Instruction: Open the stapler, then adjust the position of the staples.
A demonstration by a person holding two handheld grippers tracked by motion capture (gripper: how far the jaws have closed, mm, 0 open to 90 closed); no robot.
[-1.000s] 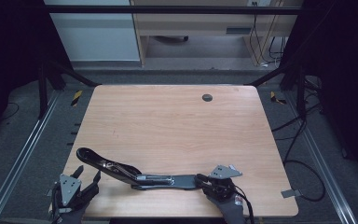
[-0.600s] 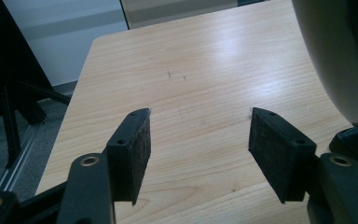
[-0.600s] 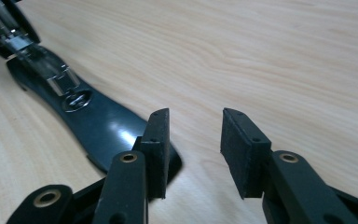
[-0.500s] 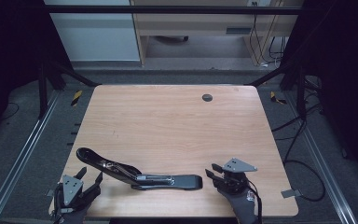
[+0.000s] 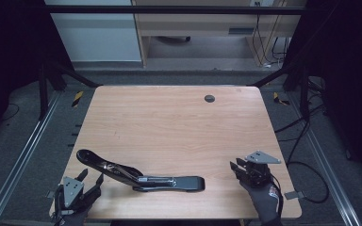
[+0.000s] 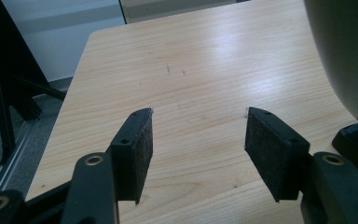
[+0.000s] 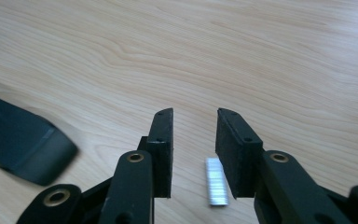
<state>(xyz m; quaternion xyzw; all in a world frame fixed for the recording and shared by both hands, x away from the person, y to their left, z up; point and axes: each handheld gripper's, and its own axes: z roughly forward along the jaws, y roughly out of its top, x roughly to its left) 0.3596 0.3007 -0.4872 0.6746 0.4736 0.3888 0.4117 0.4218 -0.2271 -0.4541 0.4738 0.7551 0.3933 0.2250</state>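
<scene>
Your right gripper [image 5: 245, 170] stands over the near right part of the counter [image 5: 169, 122]; its jaws have just been closing but remain parted, gripping nothing. In the right gripper view a strip of staples [image 7: 216, 187] lies flat on the wood, below the gap between those jaws and apparently clear of the pads. The opened black stapler [image 5: 141, 175] lies well to its left, its base end [image 7: 25, 144] nearest that gripper. Your left gripper [image 5: 82, 188] sits at the near left corner, 2 jaws apart and empty, just beside the stapler's raised arm.
</scene>
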